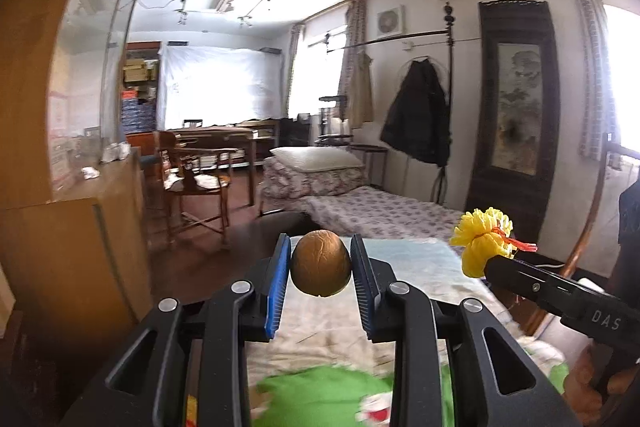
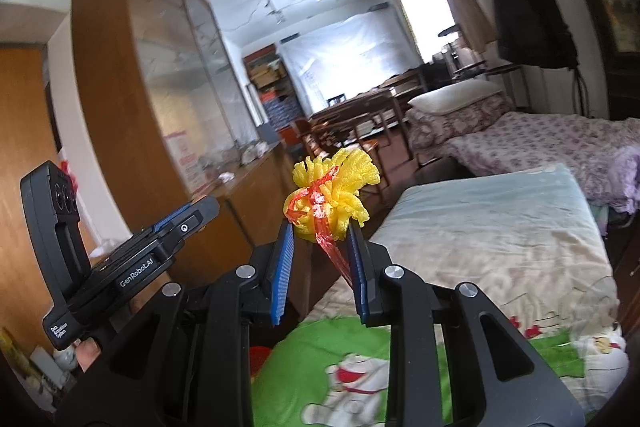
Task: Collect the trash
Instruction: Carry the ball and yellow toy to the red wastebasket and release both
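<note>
The left gripper is clamping a brown walnut-like shell crosswise, its long axis upright, while the right gripper is pinching a yellow foam net (tied with red plastic) just beside it, both raised above the bed's near end.

Ahead of me a long room runs back to a white plastic sheet glowing with daylight. On my left stands a wooden glass-fronted cabinet; on my right, floral-covered beds, a dark coat on a rack, bright curtained windows.
</note>
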